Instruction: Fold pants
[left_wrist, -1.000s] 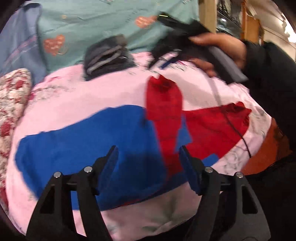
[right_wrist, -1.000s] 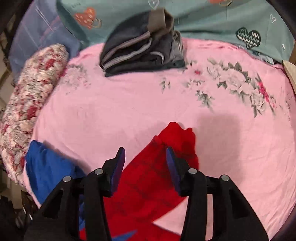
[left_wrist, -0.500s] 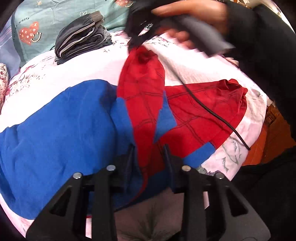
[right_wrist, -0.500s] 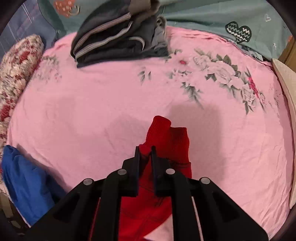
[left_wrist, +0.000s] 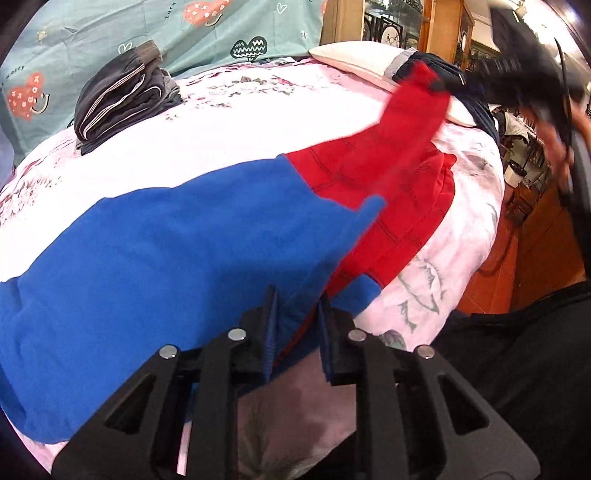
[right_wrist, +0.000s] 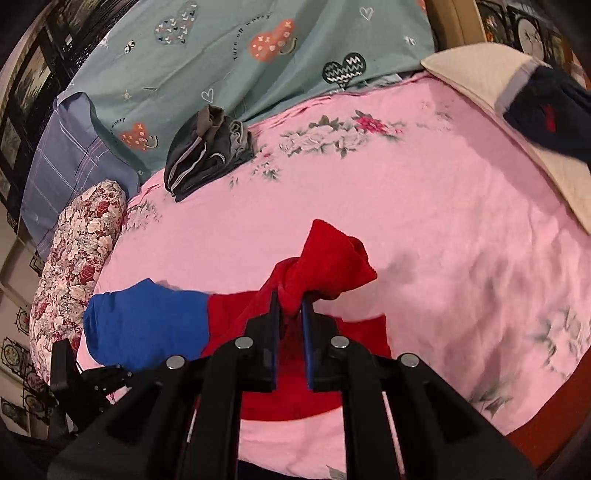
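Note:
Blue and red pants (left_wrist: 184, 236) lie across the pink floral bedsheet (left_wrist: 229, 122). My left gripper (left_wrist: 295, 306) is shut on the pants at their near edge, where blue meets red. My right gripper (right_wrist: 290, 306) is shut on the red leg cuff (right_wrist: 332, 258) and holds it lifted above the sheet. In the left wrist view the right gripper (left_wrist: 454, 83) appears blurred at the upper right, pulling the red leg (left_wrist: 406, 125) out to the right. The blue part (right_wrist: 147, 321) shows at the left of the right wrist view.
A folded stack of dark clothes (left_wrist: 122, 96) sits at the back of the bed, also in the right wrist view (right_wrist: 207, 151). A floral bolster (right_wrist: 74, 251) lies at left. A cream pillow (right_wrist: 517, 110) with a dark garment (right_wrist: 550, 110) lies at right. A teal quilt (right_wrist: 240, 55) is behind.
Both grippers closed on the pants. The right gripper lifted the red leg cuff and swung it to the right, unfolding that leg. The left gripper stays at the near edge.

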